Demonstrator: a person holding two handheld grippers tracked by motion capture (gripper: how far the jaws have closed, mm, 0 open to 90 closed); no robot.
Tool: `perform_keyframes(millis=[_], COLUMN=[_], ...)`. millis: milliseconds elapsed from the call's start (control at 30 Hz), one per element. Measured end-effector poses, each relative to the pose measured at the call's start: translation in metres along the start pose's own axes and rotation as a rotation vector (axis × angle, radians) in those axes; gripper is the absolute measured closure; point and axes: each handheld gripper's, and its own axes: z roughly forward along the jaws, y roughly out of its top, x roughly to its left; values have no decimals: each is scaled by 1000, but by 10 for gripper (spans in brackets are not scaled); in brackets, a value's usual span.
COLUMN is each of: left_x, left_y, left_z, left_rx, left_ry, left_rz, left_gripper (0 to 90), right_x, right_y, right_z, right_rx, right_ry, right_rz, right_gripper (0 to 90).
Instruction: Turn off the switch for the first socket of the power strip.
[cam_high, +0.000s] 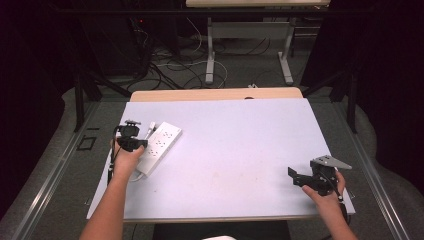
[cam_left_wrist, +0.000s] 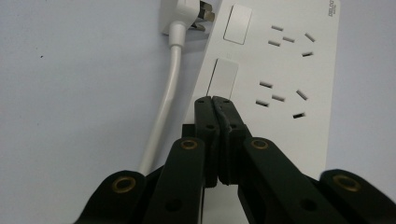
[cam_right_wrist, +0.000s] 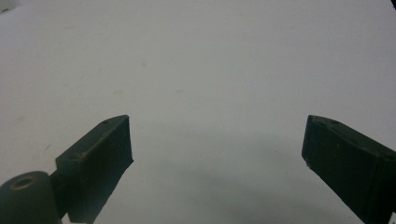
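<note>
Black jaws of the left gripper (cam_left_wrist: 212, 100) are pressed fully together, nothing held, tips on a power strip (cam_left_wrist: 275, 84) switch at the desk's (cam_high: 225, 150) left. Strip could get shoved sideways if pressed off-centre. Right gripper (cam_right_wrist: 217, 140) is spread wide, empty.

Glossy white plastic power strip (cam_left_wrist: 275, 79)

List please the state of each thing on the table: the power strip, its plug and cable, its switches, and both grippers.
Power strip: lies flat on the table, sockets face up and are free.
Plug: loose, lies beside the strip, not inserted.
Cable: slack along the strip's side.
Switches: position cannot be told.
Left gripper: jaws shut, tips at the nearer switch, holding nothing.
Right gripper: jaws open, nothing between them.
</note>
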Motion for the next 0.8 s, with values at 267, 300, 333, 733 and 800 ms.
perform_keyframes(millis=[267,300,333,733,800], left_x=[0,-1,-1,-2,-2], left_y=[0,0,0,0,0], left_z=[0,0,0,0,0], left_rx=[0,1,1,6,5], left_ry=[0,3,5,13,15], left_rz=[2,-7,-1,19,18], left_gripper=[896,896,896,897,897], right_x=[0,0,-1,-1,-1], right_y=[0,0,0,0,0], right_z=[0,0,0,-1,0], right_rx=[2,2,7,14,7], right_ry=[2,2,8,7,8], right_rz=[1,0,1,1,2], right_gripper=[78,78,78,78,78])
